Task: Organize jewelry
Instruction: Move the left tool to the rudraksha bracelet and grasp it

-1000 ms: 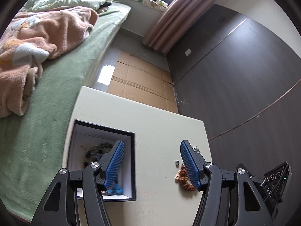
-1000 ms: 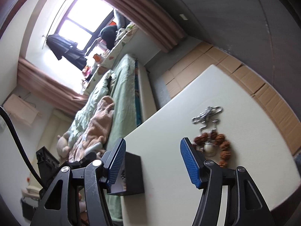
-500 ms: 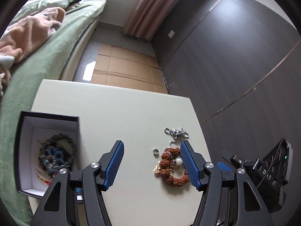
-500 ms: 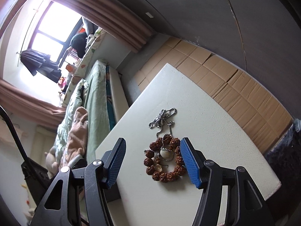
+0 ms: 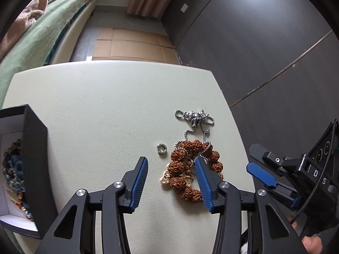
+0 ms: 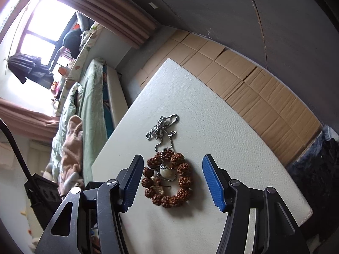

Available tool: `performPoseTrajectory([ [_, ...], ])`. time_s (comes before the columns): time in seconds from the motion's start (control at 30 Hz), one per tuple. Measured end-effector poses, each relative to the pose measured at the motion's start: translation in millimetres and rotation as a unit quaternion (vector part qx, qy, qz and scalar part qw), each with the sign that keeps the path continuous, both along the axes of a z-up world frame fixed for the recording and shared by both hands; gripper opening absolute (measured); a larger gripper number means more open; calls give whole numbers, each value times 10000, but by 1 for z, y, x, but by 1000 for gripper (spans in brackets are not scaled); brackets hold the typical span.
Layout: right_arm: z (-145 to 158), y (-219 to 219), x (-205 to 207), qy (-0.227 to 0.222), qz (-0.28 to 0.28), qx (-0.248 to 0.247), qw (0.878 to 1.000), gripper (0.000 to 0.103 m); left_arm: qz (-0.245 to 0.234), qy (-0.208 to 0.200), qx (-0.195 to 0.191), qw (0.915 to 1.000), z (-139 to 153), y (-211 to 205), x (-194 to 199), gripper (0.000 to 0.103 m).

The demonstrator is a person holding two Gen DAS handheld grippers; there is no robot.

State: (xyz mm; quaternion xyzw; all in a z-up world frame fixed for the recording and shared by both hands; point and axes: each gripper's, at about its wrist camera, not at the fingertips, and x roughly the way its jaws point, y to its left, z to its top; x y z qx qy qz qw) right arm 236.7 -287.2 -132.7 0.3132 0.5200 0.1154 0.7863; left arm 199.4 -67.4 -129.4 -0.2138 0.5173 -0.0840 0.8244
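Partly sorted: dark beads already lie in the black box [image 5: 35, 148], left of the left gripper [image 5: 170, 182]. A brown bead bracelet [image 6: 167, 180], silver chain [image 6: 162, 127] and ring [image 5: 162, 148] remain on the tabletop [image 6: 222, 127]. The right gripper [image 6: 174, 183] straddles the bracelet; both fingers pairs spread, empty.

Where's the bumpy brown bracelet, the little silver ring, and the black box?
brown bracelet [image 6: 184, 181], right wrist view, a right-side bead.
silver ring [image 5: 162, 148], left wrist view, its band.
black box [image 5: 35, 148], left wrist view, outer wall.
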Motion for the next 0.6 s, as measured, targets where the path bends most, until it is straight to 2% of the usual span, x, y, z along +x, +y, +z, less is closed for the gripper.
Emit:
performPoseTrajectory([
  [0.23, -5, 4, 7, 90, 27, -60, 9999, 59, -172, 269, 13, 9995, -21, -15, 9, 38],
  [0.3, -6, 8, 9, 117, 77, -65, 9999, 59, -131, 265, 104, 9995, -23, -15, 9, 22],
  [0.4, -7, 13, 10, 118, 137, -97, 9998, 59, -184, 243, -49, 9995, -17, -10, 7, 20],
  [0.6, -10, 20, 11, 151, 190, -91, 9997, 59, -260, -103, -316, 9991, 16, 5, -5, 20],
])
